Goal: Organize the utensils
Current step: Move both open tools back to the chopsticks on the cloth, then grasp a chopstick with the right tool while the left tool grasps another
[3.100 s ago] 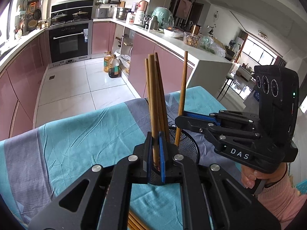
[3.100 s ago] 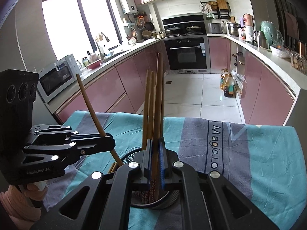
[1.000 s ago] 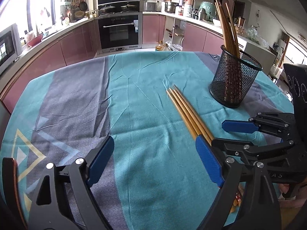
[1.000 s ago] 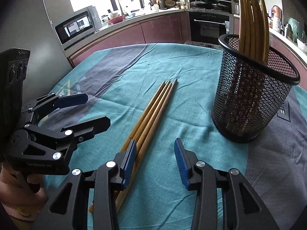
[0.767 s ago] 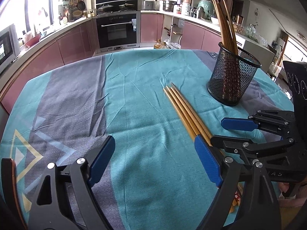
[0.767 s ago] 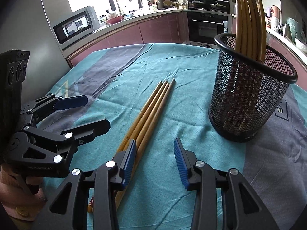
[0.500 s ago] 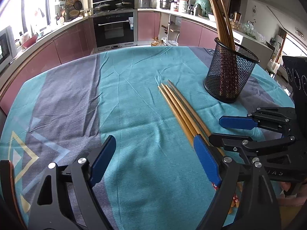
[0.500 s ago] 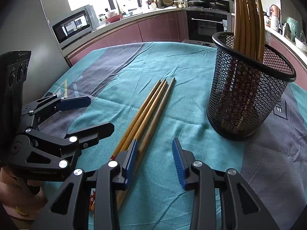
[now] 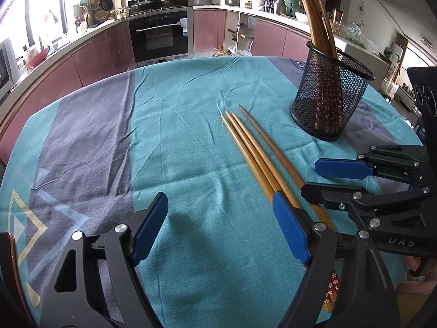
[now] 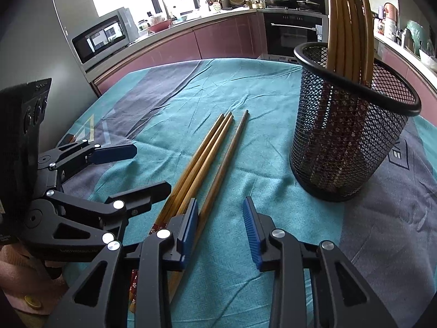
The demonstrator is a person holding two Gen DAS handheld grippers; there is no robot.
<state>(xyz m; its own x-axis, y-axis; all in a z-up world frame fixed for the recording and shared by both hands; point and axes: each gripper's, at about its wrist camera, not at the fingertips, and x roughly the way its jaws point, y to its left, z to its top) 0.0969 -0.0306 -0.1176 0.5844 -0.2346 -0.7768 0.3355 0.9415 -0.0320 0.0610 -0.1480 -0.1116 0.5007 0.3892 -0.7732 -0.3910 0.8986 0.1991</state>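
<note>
Left tool [image 9: 218, 227] wide, closing, empty | right tool [image 10: 220, 228] narrow, closing, empty beside chopsticks [image 10: 203, 161] on desk | risk: pads scatter them, missing mesh holder [image 10: 347, 142]

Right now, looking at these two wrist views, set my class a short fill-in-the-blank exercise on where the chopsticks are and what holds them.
1. The upright chopsticks stand in a black ____ holder.
2. ____ loose chopsticks lie on the cloth.
3. The tablecloth is mostly ____ with grey bands.
4. The closing right gripper has ____ between its pads.

Missing words: mesh; four; teal; nothing
</note>
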